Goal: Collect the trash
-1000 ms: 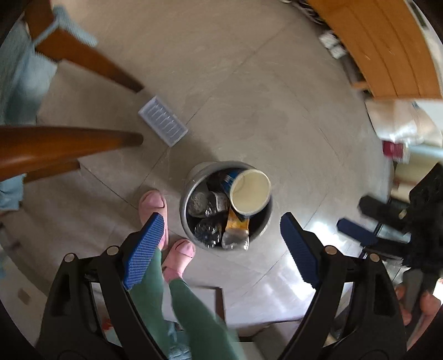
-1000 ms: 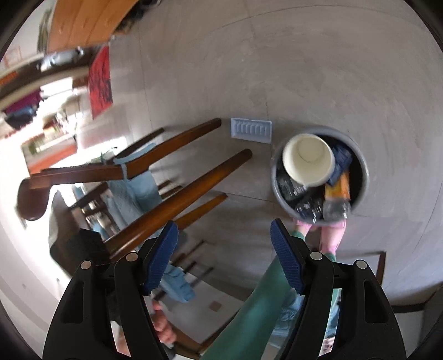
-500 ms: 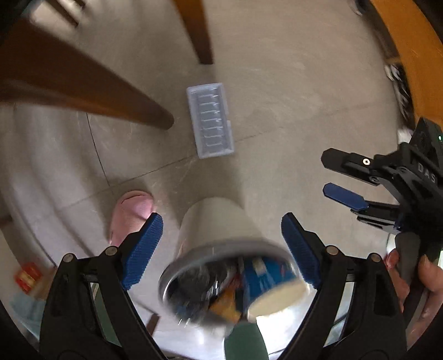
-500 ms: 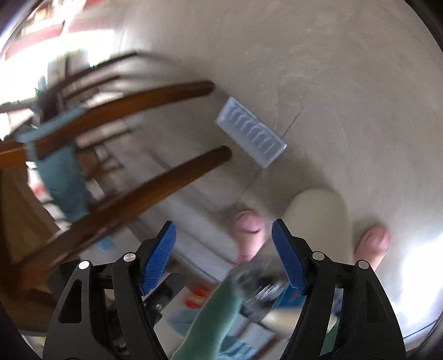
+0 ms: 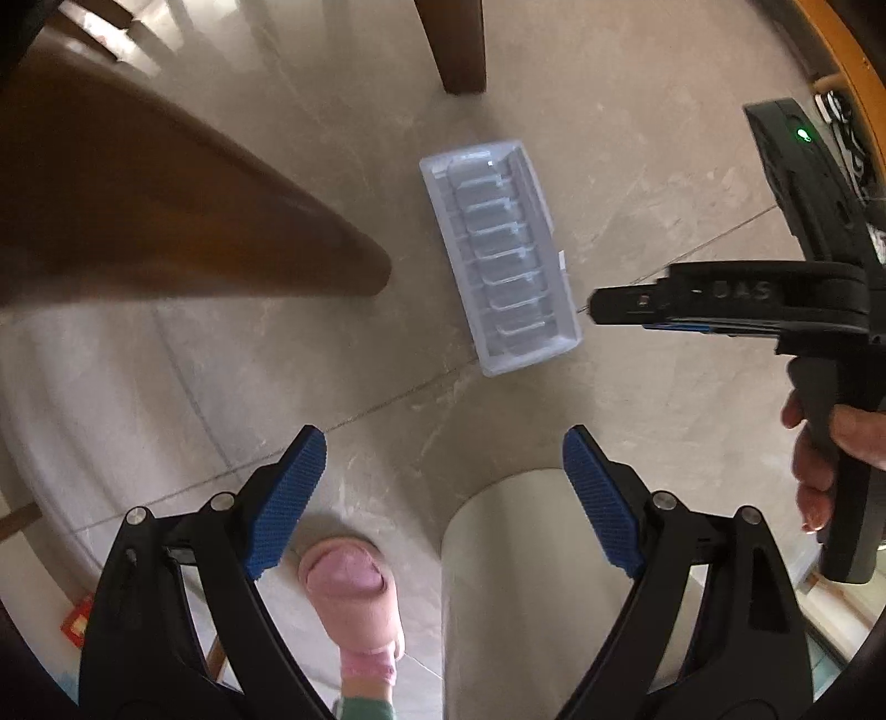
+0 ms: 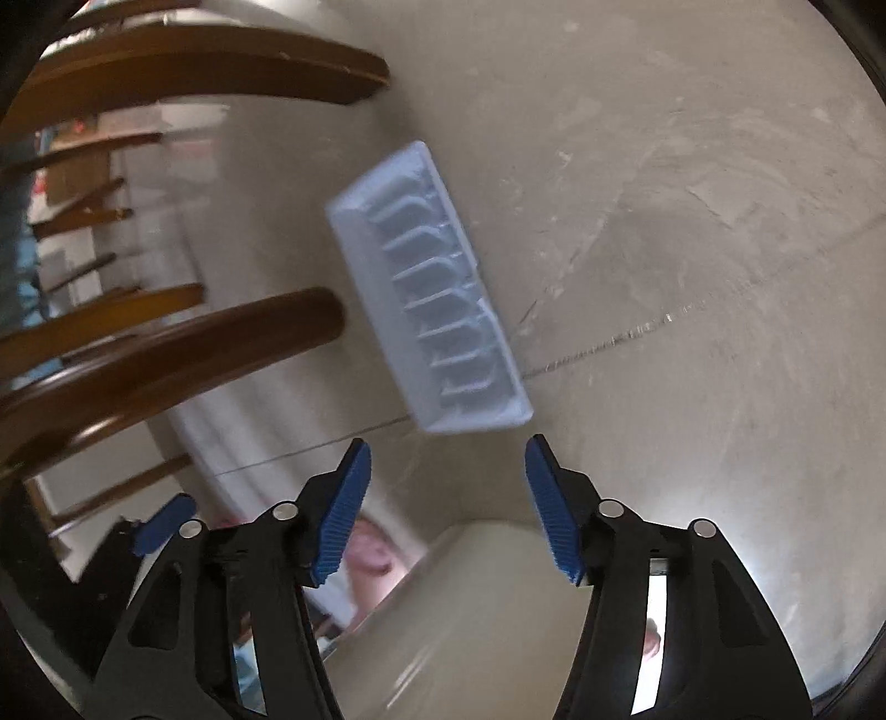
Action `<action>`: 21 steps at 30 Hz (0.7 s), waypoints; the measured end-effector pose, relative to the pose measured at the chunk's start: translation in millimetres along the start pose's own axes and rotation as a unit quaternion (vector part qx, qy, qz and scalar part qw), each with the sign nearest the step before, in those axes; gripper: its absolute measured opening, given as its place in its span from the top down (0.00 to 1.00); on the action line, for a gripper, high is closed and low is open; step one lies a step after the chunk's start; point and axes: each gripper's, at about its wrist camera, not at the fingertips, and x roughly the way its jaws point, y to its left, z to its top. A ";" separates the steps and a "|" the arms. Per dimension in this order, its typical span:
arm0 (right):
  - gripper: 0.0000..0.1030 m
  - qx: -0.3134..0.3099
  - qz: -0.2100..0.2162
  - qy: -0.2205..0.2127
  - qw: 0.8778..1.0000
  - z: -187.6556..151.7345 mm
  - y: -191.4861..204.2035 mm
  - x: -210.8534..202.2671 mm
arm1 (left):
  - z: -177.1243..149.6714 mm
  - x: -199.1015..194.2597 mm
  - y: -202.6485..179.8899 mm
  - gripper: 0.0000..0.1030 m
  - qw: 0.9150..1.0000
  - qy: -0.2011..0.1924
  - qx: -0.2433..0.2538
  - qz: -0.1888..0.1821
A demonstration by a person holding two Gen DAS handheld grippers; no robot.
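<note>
A clear ribbed plastic tray [image 5: 501, 255] lies on the tiled floor; it also shows in the right wrist view [image 6: 426, 293]. My left gripper [image 5: 443, 498] is open and empty, above and short of the tray. My right gripper [image 6: 446, 509] is open and empty, just short of the tray's near end; it shows from the side in the left wrist view [image 5: 614, 310], its tip beside the tray's right edge. The pale side of the trash bin [image 5: 515, 598] stands under both grippers, also in the right wrist view [image 6: 470, 626]; its contents are hidden.
Brown wooden chair legs [image 5: 183, 232] stand left of the tray, another behind it [image 5: 454, 44]; they show at left in the right wrist view [image 6: 183, 354]. A pink slipper [image 5: 354, 598] is on the floor beside the bin. A wooden cabinet edge [image 5: 841, 50] is at far right.
Both grippers have dropped toward the floor and moved forward to the plastic tray. The bin's open top has slid out of view. The right gripper has come close to the tray.
</note>
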 end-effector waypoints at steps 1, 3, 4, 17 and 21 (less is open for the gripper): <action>0.47 -0.002 -0.007 0.000 1.000 3.1 -1.7 6.3 | 2.3 7.9 0.9 0.18 1.000 0.001 0.000 0.000; 0.52 -0.009 -0.031 -0.003 0.999 7.6 -4.5 17.8 | 5.6 22.4 2.6 0.18 1.000 0.010 -0.005 0.004; 0.54 -0.009 -0.034 -0.004 0.999 9.8 -6.5 23.1 | 6.4 27.8 3.4 0.18 1.000 0.013 -0.008 0.005; 0.95 -0.044 -0.110 -0.014 0.993 14.5 -3.7 46.6 | 17.7 43.1 0.3 0.26 1.000 0.003 0.007 0.010; 0.96 -0.025 -0.075 -0.030 0.996 -0.5 -5.9 3.5 | 13.4 16.0 -6.6 0.26 1.000 0.000 0.009 0.002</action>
